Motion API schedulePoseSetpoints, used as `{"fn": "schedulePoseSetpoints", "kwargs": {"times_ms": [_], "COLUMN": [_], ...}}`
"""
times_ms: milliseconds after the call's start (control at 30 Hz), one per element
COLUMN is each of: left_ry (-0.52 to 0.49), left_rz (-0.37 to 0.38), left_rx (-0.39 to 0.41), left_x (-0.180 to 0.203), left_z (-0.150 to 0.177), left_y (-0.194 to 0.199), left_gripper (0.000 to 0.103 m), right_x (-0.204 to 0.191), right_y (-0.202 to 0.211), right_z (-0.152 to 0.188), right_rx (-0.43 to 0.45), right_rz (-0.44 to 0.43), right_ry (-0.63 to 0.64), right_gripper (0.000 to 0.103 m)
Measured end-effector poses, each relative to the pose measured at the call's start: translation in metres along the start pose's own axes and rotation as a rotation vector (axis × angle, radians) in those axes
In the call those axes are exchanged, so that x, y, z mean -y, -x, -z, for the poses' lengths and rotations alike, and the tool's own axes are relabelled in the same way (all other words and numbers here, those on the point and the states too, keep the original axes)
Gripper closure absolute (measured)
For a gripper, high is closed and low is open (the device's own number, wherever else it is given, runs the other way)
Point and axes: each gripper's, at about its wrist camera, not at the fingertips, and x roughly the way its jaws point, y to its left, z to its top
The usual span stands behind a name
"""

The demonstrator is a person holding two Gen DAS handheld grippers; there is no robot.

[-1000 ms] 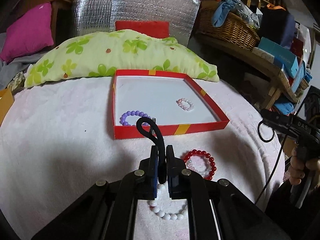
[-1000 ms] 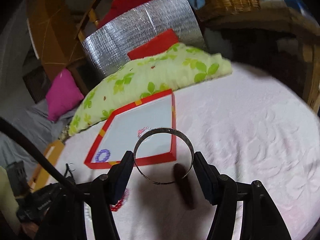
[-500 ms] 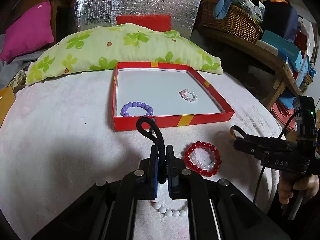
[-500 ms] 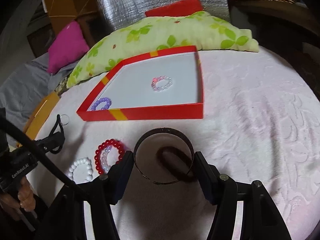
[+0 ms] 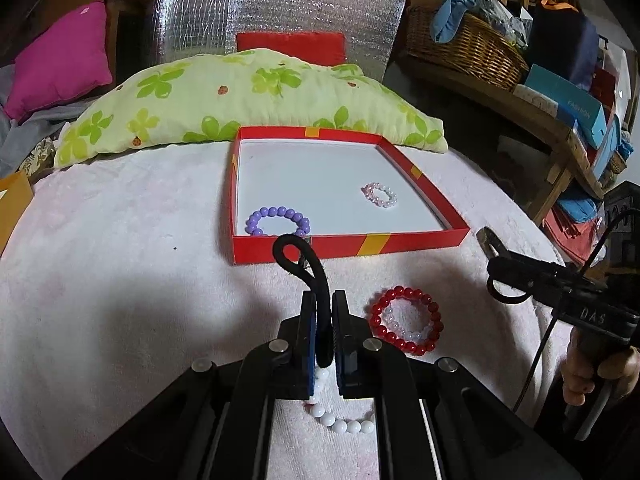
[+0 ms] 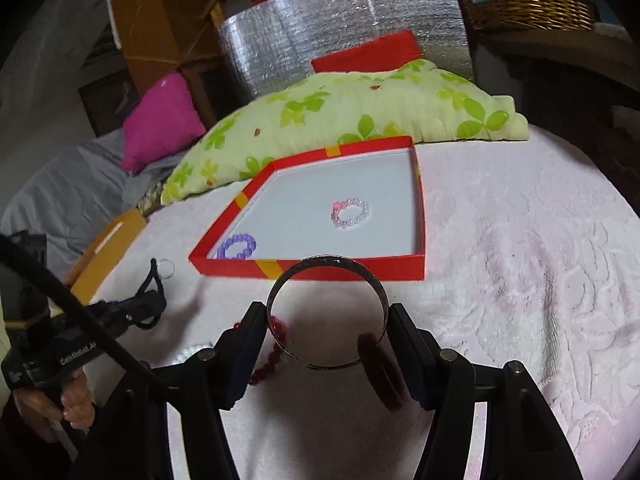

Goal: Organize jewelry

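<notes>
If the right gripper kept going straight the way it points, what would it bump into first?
Probably the near wall of the red box: the right gripper, clamping a metal bangle, aims at it, though depth is uncertain.

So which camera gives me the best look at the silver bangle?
The right wrist view. The bangle sits whole and centred between the right gripper's pads, just short of the red box. The left wrist view shows only a dark sliver of it at that gripper's tip, at the right edge of the frame.
</notes>
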Motion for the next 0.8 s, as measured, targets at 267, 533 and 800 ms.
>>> {"fn": "schedulePoseSetpoints", "kwargs": {"times_ms": [267, 533, 800], "left_ry": [0.007, 0.012, 0.011], "left_rz": [-0.005, -0.007, -0.005], "left_rx": [-0.003, -0.008, -0.015], "left_x": [-0.003, -0.008, -0.005], "left_z": [0.0, 0.002, 0.002], "left_y": [0.0, 0.001, -0.002], "left_gripper": [0.095, 0.095, 0.095], "right_x": [0.014, 0.029, 0.053], "right_y": [-0.026, 0.0, 0.023], "right_z": [0.01, 0.028, 0.038], "right_rx": [-0.154, -0.18, -0.138], "right_rz": [0.065, 0.042, 0.035], "right_ry": [-0.031, 0.014, 0.02], "right_gripper": [0.032, 0.029, 0.05]}}
